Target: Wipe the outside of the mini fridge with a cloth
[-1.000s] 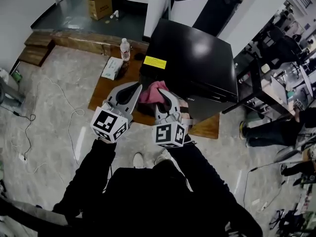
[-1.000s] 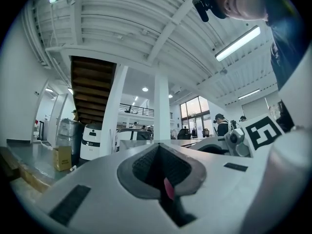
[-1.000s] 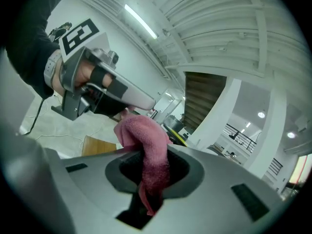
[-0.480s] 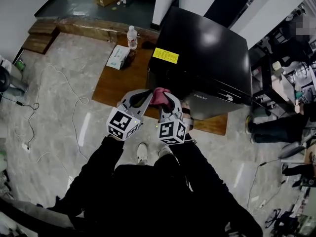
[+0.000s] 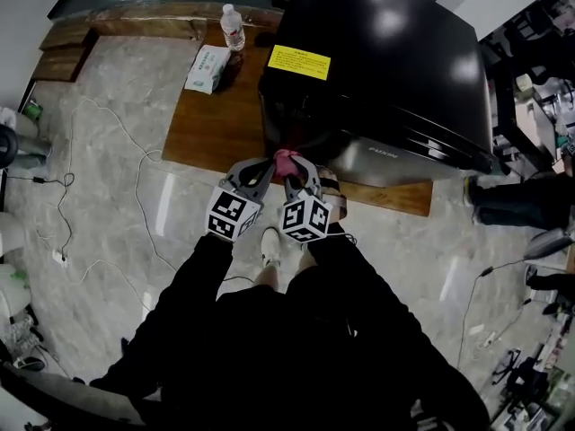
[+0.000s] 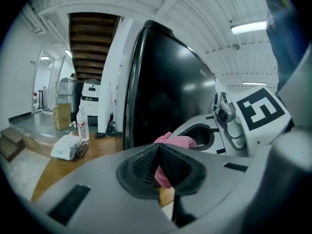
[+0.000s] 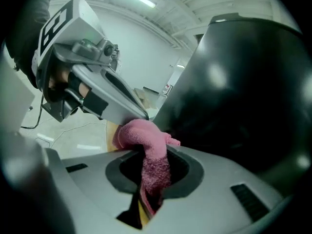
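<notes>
Both clenched on the pink cloth [image 5: 285, 158], left tongs [image 5: 266, 165] and right tongs [image 5: 297, 167] hold it low against the near face of the mini fridge [image 5: 386, 61], toward its left corner; risk: rubbing drag pulls the cloth free and bare tongs scratch the gloss.

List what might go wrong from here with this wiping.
1. The left claw and right claw both pinch one bunched pink cloth; moving them apart might tug it free.
2. Little cloth shows ahead of the claw tips, so hard plastic may scrape the glossy mini fridge.
3. The water bottle stands near the mini fridge and could get knocked when that side is wiped.
</notes>
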The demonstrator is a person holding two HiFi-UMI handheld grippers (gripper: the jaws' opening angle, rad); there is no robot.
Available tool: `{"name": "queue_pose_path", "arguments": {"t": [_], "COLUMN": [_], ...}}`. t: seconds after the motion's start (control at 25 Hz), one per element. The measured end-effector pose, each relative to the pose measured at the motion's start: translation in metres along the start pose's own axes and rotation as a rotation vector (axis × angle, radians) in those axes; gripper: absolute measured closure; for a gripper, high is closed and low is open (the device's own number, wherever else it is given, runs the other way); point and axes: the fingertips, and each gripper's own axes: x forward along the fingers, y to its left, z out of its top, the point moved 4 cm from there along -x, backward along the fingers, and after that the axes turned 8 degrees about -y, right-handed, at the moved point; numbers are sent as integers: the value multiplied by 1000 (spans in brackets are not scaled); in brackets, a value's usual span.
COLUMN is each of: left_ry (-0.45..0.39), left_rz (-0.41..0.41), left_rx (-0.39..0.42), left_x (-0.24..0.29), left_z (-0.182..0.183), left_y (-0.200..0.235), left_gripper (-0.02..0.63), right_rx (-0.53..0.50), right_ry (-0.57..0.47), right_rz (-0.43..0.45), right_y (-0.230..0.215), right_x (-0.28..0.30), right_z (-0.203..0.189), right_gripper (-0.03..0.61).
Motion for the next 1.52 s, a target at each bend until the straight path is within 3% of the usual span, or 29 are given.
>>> {"name": "queue_pose_path", "arguments": {"t": [0.16,0.52,0.76,1.0,1.16,1.36,1.52], "left_ry": [63,226,268,198,137,7,-103], "left_rz": [23,29,24,-6,-40,-165,-286], "left_rx": [-99,-75,-96,-70,-90,-103,-27], "left_x": [19,46,46,30,1,11,25], "left_z": [-50,-134,-155,-112,-60,11,78], "left_y": [13,31,30,13,-30,-87,-142], "left_gripper": [607,607,607,607,607,607,607], "right_rx": [32,112,166,58,112,167,179], "right_ry": [66,201,229,163,107,39,-12], "right_rz": [51,154,190,174,90,-176,-409], "right_y": [22,63,72,47,30,-33,-91], "right_x": [22,68,72,15,-63,-148,-216], "right_z": [-35,-105,-126,-102,-70,-34,-15], "right_gripper": [508,509,506,505,505,503,503]}}
